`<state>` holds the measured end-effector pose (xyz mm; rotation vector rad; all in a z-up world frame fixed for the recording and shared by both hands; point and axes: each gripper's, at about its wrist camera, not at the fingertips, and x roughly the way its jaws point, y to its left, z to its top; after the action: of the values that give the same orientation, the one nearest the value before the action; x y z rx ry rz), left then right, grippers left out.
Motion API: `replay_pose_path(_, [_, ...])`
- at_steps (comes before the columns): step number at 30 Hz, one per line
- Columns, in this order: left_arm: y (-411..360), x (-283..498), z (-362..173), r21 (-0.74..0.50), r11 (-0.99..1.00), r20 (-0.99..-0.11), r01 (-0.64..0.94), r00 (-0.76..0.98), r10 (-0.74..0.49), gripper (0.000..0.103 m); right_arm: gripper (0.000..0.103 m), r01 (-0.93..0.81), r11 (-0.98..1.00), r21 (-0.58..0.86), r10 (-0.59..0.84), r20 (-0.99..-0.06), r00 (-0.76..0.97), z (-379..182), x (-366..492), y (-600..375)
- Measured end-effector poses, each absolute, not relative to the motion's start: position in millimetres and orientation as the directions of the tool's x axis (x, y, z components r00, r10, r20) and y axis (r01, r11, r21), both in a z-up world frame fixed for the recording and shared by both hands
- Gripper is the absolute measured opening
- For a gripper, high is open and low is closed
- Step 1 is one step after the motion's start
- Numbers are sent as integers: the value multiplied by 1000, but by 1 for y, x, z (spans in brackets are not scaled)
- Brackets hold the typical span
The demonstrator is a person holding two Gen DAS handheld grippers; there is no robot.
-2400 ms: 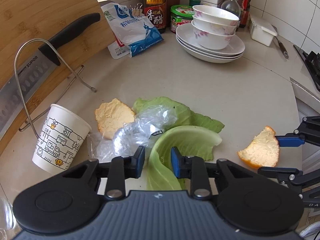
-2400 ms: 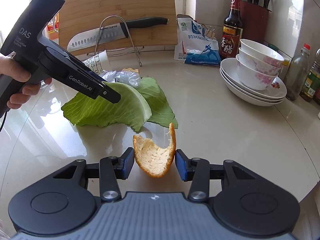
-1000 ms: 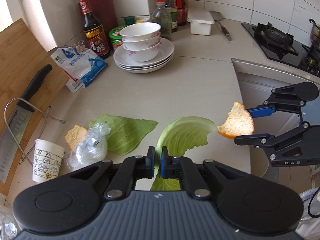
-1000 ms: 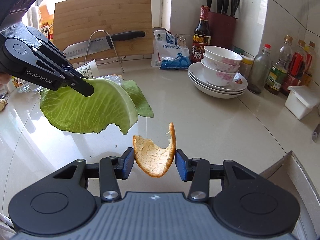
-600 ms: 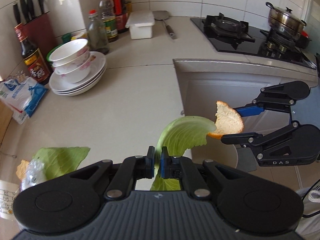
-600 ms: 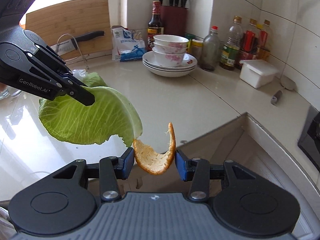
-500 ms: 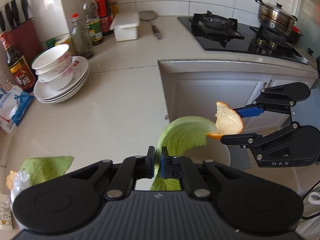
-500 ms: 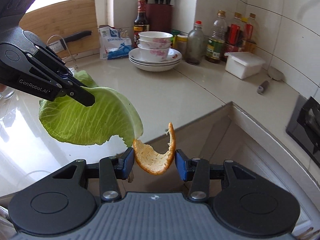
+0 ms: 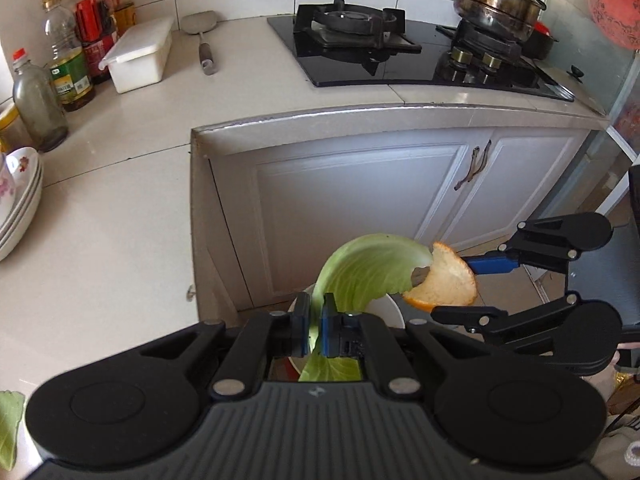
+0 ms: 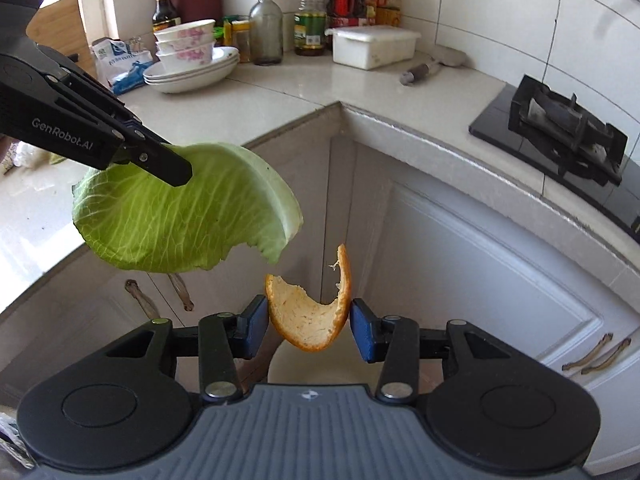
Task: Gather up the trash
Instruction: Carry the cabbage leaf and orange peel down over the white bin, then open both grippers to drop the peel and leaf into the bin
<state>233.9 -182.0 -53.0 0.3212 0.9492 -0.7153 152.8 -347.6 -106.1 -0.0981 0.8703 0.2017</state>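
Note:
My left gripper is shut on a green cabbage leaf, held in the air past the counter edge. The leaf and the left gripper also show in the right wrist view. My right gripper is shut on a piece of orange peel, just right of the leaf. The peel and the right gripper show in the left wrist view. A white bin rim lies below both, mostly hidden; it also shows in the right wrist view.
The counter is at the left with stacked plates and bowls, bottles and a white box. Another cabbage leaf lies on it. White cabinet doors stand under a gas hob with a pot.
Both grippers have swung right, away from the counter, carrying the leaf and the peel out over the floor and the white bin. Both grips are unchanged.

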Motion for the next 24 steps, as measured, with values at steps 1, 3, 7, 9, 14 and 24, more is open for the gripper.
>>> replay_pose_path(1, [-188,236,-58,-53,730,-831,682,375,-411,4,50,-210,978,1,134,-774,618,-115,153,-352])
replay_pose_path(3, [-199,238,-65,-59,728,-835,683,366,-410,4,50,-202,979,7,130,-789,601,-132,160,-356])
replay_pose_path(7, [-217,242,-78,-53,731,-842,681,363,-400,4,50,-185,982,26,126,-822,555,-172,172,-366])
replay_pose_path(9, [-223,246,-85,-55,738,-846,672,361,-392,4,50,-181,983,30,124,-837,532,-192,179,-370])
replay_pose_path(14, [-238,254,-104,-70,765,-858,641,353,-374,4,50,-173,984,31,113,-865,489,-232,196,-373])
replay_pose_path(24, [-258,265,-135,-72,795,-880,602,337,-335,4,78,-155,987,38,108,-870,480,-265,217,-375])
